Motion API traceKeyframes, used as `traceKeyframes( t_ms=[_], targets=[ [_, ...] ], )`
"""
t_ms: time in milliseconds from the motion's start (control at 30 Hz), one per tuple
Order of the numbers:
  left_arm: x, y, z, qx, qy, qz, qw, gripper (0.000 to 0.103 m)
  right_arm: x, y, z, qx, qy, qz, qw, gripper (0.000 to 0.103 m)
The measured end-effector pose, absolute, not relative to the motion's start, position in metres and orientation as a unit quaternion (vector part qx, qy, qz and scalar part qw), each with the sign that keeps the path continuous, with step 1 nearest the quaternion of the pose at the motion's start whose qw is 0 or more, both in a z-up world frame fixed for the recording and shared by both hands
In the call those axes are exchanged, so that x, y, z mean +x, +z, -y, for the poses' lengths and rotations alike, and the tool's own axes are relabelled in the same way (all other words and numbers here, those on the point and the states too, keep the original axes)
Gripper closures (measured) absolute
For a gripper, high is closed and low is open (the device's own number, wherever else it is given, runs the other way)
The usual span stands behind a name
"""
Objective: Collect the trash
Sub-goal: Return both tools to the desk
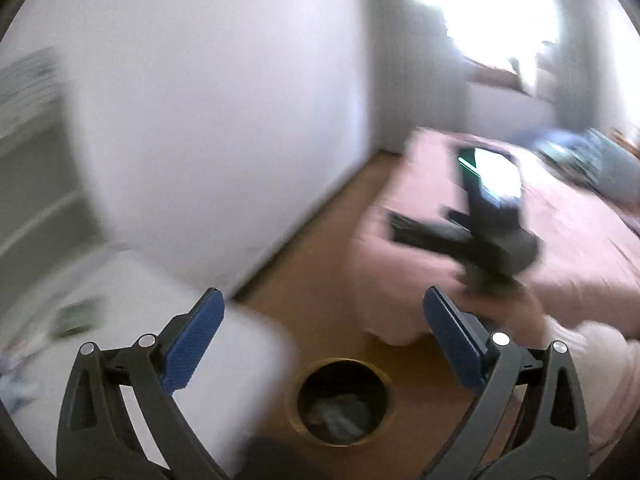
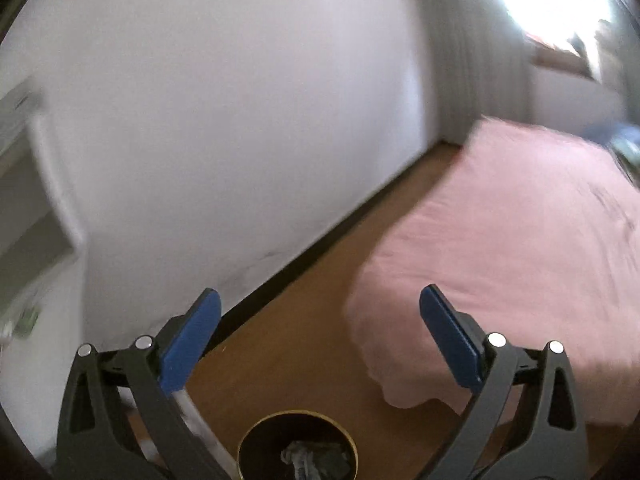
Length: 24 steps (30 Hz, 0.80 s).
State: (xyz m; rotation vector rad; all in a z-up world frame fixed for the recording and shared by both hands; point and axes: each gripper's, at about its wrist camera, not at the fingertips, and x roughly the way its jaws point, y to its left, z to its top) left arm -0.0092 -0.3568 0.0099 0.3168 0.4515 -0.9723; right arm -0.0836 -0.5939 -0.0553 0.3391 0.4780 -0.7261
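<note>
A round dark bin with a gold rim (image 1: 342, 362) stands on the wooden floor, low in both wrist views (image 2: 296, 416). Crumpled grey-white trash (image 1: 340, 416) lies inside it (image 2: 312, 460). My left gripper (image 1: 324, 320) hangs above the bin, open, with nothing between its blue pads (image 1: 196, 336). My right gripper (image 2: 320, 320) is also open and empty, higher than the bin and pointing over the floor. In the left wrist view the right gripper's dark body (image 1: 492, 240) is a blur over the bed, held by a hand (image 1: 508, 308).
A bed with a pink cover (image 2: 520, 240) fills the right side, with blue bedding (image 1: 592, 160) at its far end. A white wall (image 2: 240, 120) runs along the left. A white tabletop (image 1: 132, 292) with a small green item (image 1: 76, 316) sits at left.
</note>
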Motion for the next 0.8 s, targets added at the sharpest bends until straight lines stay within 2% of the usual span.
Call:
traceKeyframes(
  t_ms=[233, 400, 500, 633, 700, 800],
  targets=[
    [0.120, 0.010, 0.165, 0.053, -0.194, -0.283, 0.938, 0.006, -0.025, -0.047, 0.488, 0.070, -0.162, -0.271, 0.946, 0.007],
    [0.176, -0.024, 0.051, 0.028, -0.059, -0.370, 0.927, 0.006, 0.044, -0.034, 0.392, -0.010, -0.019, -0.287, 0.958, 0.007],
    [0.198, -0.040, 0.018, -0.001, -0.065, -0.417, 0.907, 0.006, 0.098, -0.036, 0.333, -0.029, 0.066, -0.314, 0.947, 0.007],
    [0.216, -0.051, 0.008, 0.019, -0.081, -0.438, 0.895, 0.006, 0.155, -0.045, 0.262, -0.058, 0.145, -0.365, 0.918, 0.007],
    [0.228, -0.056, 0.003, 0.018, -0.092, -0.448, 0.889, 0.006, 0.185, -0.055, 0.228, -0.060, 0.196, -0.418, 0.885, 0.007],
    [0.242, -0.061, -0.002, 0.021, -0.095, -0.452, 0.887, 0.006, 0.207, -0.062, 0.187, -0.089, 0.210, -0.438, 0.870, 0.007]
  ],
)
